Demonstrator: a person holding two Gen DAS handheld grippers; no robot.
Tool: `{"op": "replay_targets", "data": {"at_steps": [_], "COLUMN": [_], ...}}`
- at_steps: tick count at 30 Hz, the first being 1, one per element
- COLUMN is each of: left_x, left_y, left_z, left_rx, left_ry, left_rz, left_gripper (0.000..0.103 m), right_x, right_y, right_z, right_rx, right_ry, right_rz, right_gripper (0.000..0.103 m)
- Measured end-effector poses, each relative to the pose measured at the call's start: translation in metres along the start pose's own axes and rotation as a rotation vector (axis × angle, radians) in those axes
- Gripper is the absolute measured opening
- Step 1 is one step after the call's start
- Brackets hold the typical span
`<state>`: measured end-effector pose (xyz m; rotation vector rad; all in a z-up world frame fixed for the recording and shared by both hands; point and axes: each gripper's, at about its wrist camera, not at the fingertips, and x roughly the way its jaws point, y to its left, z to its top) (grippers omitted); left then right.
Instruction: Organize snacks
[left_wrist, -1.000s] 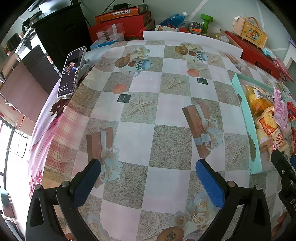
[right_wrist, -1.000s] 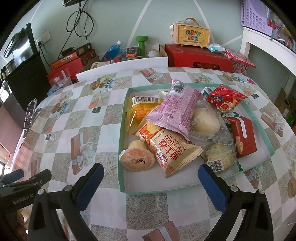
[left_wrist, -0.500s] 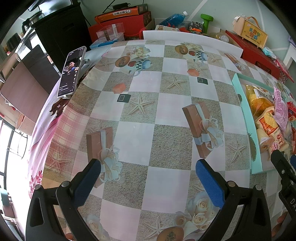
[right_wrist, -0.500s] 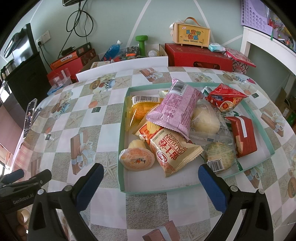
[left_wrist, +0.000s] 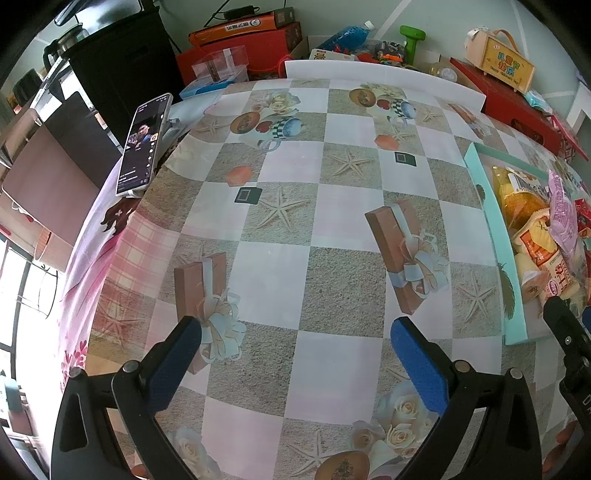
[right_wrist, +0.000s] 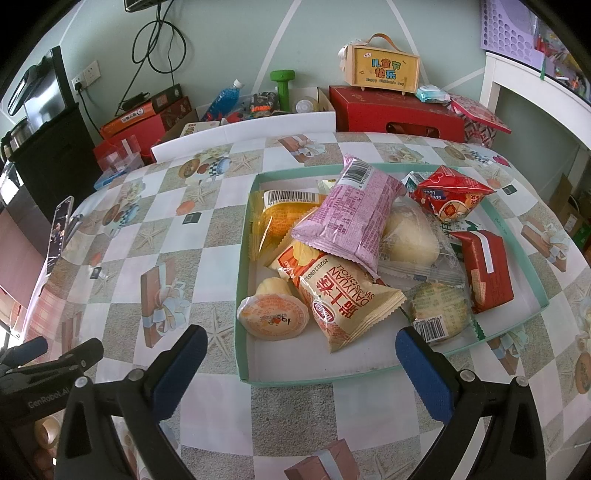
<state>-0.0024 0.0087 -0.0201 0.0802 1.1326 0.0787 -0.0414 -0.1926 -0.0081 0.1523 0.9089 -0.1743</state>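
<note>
Right tongs (right_wrist: 301, 360), jaws spread wide and holding nothing, hover at the lower edge of the frame just before the teal tray (right_wrist: 243, 306), which sits right of centre on the checkered counter (right_wrist: 221, 258) and holds the snacks: a pink packet (right_wrist: 351, 218) lying atop a Swiss-roll packet (right_wrist: 343, 299), a jelly cup (right_wrist: 273, 317) at the tray's lower left, and a red packet (right_wrist: 452, 199) at its upper right. Left tongs (left_wrist: 293, 356), likewise wide and empty, hang over bare counter with the tray at the right edge of that view; a smartphone (left_wrist: 144, 144) stands propped at upper left.

Bright, even daylight, soft shadows, sharp focus; fisheye bending and dark corners.
</note>
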Motion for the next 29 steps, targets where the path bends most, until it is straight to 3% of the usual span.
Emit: {"op": "replay_targets", "data": {"at_steps": [29], "left_x": [-0.0015], "left_y": [-0.0009], "left_z": [0.0014], "left_rx": [0.012], "left_ry": [-0.006], "left_rz": [0.007], "left_gripper": [0.102], "right_x": [0.0009], "right_y": [-0.0007], "right_z": [-0.0011], "right_rx": [-0.001], "right_ry": [0.001], "right_rz": [0.002], "right_gripper": [0.103]}}
